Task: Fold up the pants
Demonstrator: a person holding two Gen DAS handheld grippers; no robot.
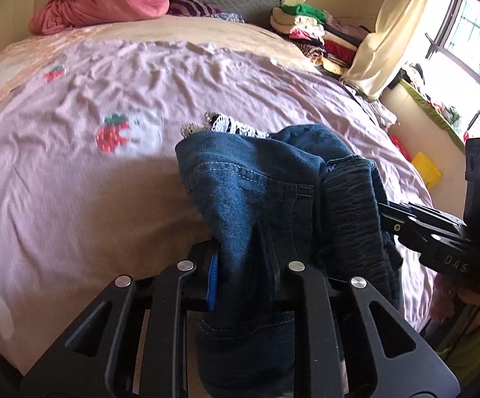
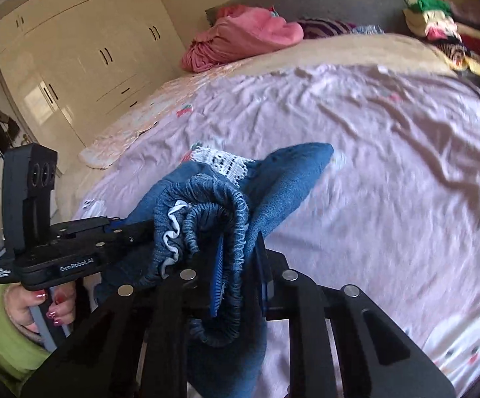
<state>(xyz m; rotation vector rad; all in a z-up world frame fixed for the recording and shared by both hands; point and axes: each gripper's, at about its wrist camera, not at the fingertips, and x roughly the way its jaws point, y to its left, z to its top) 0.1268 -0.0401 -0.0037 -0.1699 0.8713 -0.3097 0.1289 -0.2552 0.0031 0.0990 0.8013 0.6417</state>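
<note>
The blue denim pants (image 1: 256, 199) hang bunched between the two grippers, above the near part of the bed, whose wrinkled pink strawberry-print sheet (image 1: 90, 182) spreads beneath them; the left gripper (image 1: 240, 265) has its fingers drawn narrow and clamped on a fold of denim near a stitched seam; the right gripper (image 2: 240, 275) has its fingers likewise narrow, pinching the gathered elastic waistband (image 2: 206, 219), which curls in a loop over them; a strip of white lace trim (image 2: 220, 162) shows at the far edge of the bundle; the two grippers sit close together, the right one just right of the left; a hand (image 2: 40, 305) in a lime-green sleeve grips the left tool's handle; far off lie a pink blanket (image 1: 100, 0) by the grey headboard and a stack of folded clothes (image 1: 313, 33) at the far right; cream wardrobes (image 2: 84, 43) stand to the left
</note>
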